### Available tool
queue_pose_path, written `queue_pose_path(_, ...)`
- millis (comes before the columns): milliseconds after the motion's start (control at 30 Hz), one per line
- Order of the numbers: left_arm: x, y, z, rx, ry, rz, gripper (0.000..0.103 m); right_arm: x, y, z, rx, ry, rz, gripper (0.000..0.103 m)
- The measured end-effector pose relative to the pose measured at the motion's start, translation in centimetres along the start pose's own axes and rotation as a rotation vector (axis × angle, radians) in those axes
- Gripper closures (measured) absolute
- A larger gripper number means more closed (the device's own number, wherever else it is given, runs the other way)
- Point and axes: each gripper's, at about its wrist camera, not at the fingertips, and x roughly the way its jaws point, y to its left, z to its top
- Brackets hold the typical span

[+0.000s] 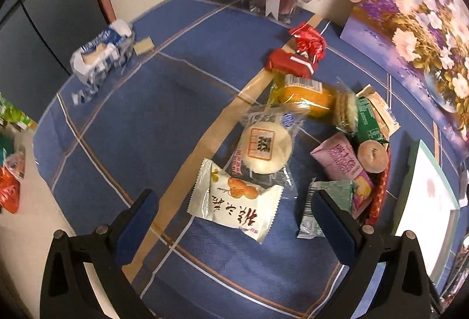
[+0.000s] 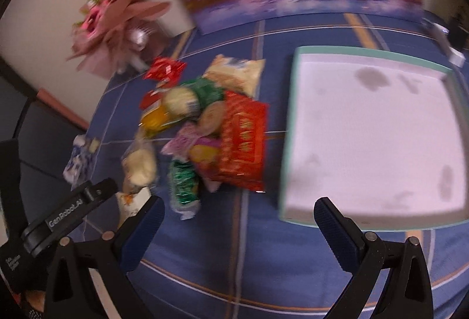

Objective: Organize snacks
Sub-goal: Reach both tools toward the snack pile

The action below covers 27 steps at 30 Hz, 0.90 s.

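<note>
Hovering above a blue plaid tablecloth [image 1: 123,125] on the surface, the left tool [image 1: 234,201] has its fingers spread wide with nothing pinched; a white pastry packet with orange fruit print [image 1: 234,201] lies between them, below. Beyond it sits a round white cake in clear wrap [image 1: 265,147], touching a pile of snacks [image 1: 346,143] that runs toward a red wrapped candy [image 1: 307,40]. The right tool [image 2: 239,215] is likewise spread and empty, over bare cloth between the pile and a shallow white tray with a mint rim [image 2: 293,125], just beside a red snack bag [image 2: 243,140].
</note>
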Motion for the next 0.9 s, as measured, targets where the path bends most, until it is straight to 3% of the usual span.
queue_pose_path(433,6.0,2.7,0.2,-0.09,0.178,-0.145,0.0,4.8,3.9,-0.3,-0.067,0.084,0.072,0.012)
queue_pose_path(900,10.2,2.3,0.8,-0.084,0.209,-0.163,0.001,9.1,5.1,-0.5,-0.088,0.14,0.068,0.025)
